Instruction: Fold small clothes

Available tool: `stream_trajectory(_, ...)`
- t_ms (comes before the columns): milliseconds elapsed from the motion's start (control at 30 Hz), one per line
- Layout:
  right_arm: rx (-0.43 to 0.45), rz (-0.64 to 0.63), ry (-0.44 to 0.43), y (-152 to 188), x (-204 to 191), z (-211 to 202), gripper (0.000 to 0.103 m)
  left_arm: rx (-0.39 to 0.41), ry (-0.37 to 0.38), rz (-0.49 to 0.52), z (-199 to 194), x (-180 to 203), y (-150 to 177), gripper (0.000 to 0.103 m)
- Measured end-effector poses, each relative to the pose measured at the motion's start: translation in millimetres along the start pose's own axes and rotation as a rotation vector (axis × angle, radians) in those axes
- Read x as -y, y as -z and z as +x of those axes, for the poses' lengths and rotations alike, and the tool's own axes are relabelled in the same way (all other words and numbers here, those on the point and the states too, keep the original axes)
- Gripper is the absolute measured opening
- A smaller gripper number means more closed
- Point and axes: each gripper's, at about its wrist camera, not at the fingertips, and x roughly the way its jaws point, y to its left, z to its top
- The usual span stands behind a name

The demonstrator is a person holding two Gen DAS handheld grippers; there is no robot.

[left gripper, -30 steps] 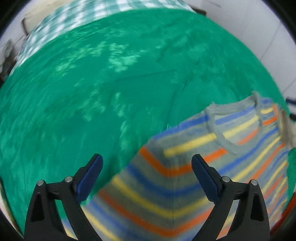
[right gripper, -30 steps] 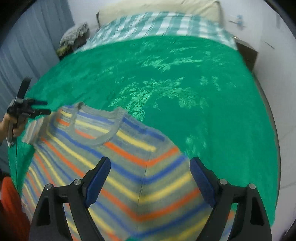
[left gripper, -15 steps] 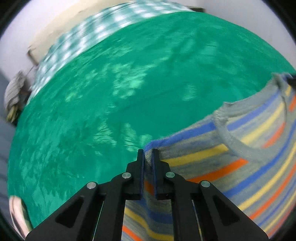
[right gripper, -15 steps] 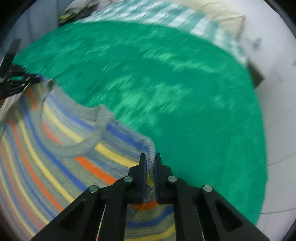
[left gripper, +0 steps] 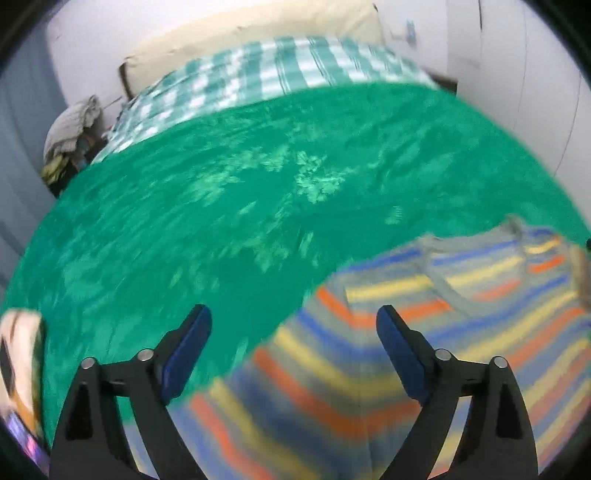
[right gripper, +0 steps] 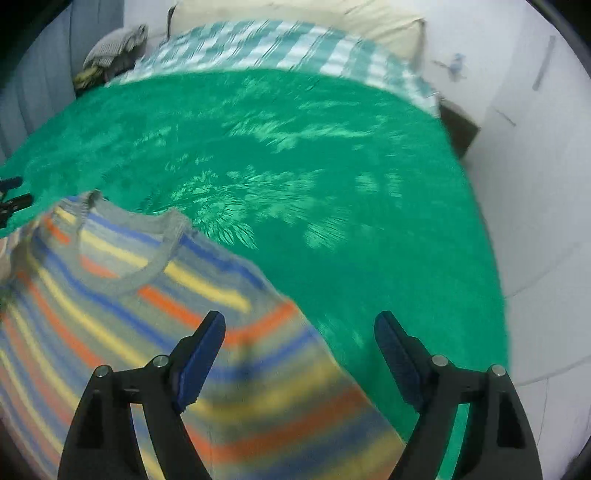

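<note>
A small striped knit top, grey with blue, yellow and orange bands, lies spread on the green bedspread, its neckline towards the far side. My left gripper hovers over its left shoulder edge, jaws opening, pads clear of the cloth. In the right wrist view the top fills the lower left. My right gripper hangs over its right shoulder edge, jaws opening, nothing pinched. The left gripper peeks in at the far left edge of that view.
Beyond the bedspread lie a green-and-white checked blanket and a cream pillow. A heap of clothes sits at the back left. A white wall runs along the bed's right side. A blurred colourful object is at the lower left.
Half a second ago each gripper was shut on a shoulder corner of the top. Both have since let go and opened, and the top lies flat on the bedspread. The left gripper has pulled back.
</note>
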Motion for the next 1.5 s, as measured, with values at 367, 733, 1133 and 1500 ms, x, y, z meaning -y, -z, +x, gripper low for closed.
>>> stream_trajectory(367, 0.141, 0.186, -0.068, 191, -52, -177, 0.089, -0.083, 0.106, -0.149, -113, 4, 188, 0.097)
stream_trajectory(733, 0.242, 0.356, 0.09, 281, -102, -191, 0.092, -0.099, -0.07, -0.409, -48, -65, 219, 0.098)
stream_trajectory(1133, 0.066, 0.721, 0.048, 315, -40, -139, 0.092, 0.001, -0.093, -0.321, -47, -60, 256, 0.103)
stream_trajectory(1500, 0.052, 0.736, 0.02, 324, -43, -124, 0.103, 0.014, -0.119, -0.305, -45, -55, 257, 0.103)
